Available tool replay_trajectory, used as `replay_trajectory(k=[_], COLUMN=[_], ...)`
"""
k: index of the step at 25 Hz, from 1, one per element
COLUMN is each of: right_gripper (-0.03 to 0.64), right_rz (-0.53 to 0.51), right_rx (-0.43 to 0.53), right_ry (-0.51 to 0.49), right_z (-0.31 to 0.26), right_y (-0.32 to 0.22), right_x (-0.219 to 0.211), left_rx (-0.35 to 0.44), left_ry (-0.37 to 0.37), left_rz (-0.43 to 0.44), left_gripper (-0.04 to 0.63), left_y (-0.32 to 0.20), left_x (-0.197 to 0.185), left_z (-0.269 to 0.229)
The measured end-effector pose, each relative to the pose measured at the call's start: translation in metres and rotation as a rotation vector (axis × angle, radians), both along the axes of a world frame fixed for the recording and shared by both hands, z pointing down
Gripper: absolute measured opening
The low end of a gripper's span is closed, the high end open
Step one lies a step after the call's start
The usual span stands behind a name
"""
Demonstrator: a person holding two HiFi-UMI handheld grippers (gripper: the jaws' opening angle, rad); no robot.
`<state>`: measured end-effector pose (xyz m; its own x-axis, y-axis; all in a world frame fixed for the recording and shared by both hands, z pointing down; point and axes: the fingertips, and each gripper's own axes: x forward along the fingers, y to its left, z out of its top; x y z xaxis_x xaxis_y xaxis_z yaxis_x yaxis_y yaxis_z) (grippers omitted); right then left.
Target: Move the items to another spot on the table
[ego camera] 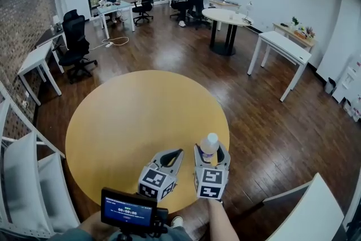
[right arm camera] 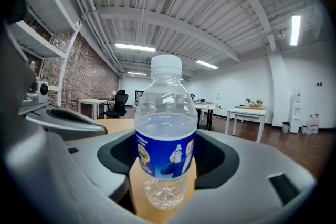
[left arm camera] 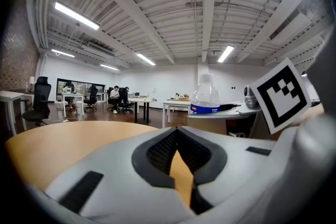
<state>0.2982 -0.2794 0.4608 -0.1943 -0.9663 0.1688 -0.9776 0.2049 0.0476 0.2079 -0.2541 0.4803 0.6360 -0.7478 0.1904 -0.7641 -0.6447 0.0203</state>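
1. At the near right edge of the round yellow table (ego camera: 130, 104), the right gripper (ego camera: 211, 152) pinches a small water bottle (ego camera: 209, 143). Its pads press on either side of the blue label (right arm camera: 164, 152). The bottle stands upright with its white cap (right arm camera: 166, 64) on top.
2. Just left of it, the left gripper (ego camera: 178, 154) has its jaws pressed together at the tips, with nothing between them. Only a sliver of tabletop shows through the slit behind the tips.
3. The bottle is clear, thin plastic and appears to hold water. It is probably fairly weighty for its size, and its walls would likely dent under a hard squeeze.
4. The glossy label may be slippery. Even so, the labelled middle looks like the best place to grip: it is the widest part and sits low enough to stop the bottle swinging.
5. No view settles whether the base is clear of the tabletop.
6. To set it down farther out on the table, the bottle should stay upright and the base should sit flat before the jaws spread.
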Motion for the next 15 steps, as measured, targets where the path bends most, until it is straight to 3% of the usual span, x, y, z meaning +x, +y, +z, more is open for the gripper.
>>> replay_trajectory(k=[15], right_gripper=[0.307], right_rz=[-0.157], right_rx=[0.031], right_ry=[0.032], right_z=[-0.033], right_y=[0.02], right_x=[-0.11], left_rx=[0.047], left_ry=[0.041], left_rz=[-0.132], left_gripper=[0.011], left_y=[0.012], left_x=[-0.098], left_z=[-0.023])
